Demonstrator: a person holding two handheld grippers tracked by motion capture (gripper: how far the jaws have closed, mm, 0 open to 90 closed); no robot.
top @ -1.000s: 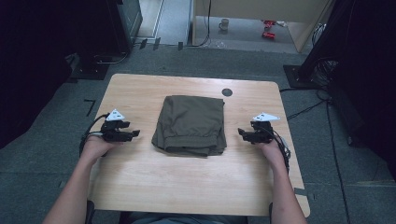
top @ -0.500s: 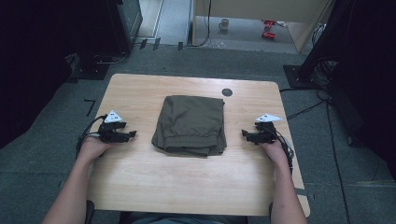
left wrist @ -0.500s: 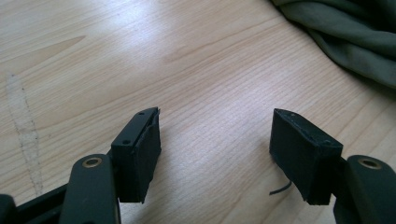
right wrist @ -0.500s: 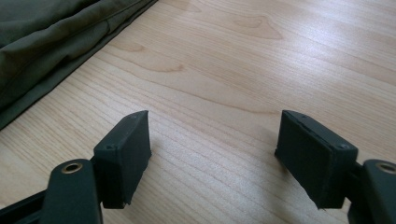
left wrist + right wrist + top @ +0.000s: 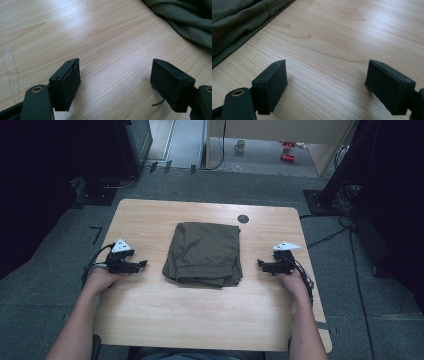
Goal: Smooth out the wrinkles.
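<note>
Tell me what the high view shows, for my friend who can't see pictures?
A folded olive-green garment lies in the middle of a light wooden table. A person's hands hold two black grippers, both open: the left gripper and the right gripper sit on either side of the garment, not touching it.

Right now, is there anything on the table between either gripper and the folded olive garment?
Nothing visible. The left gripper and right gripper flank the folded garment, jaws open, with bare wooden table between each and the cloth. The small dark disc lies beyond the garment, off both paths.
</note>
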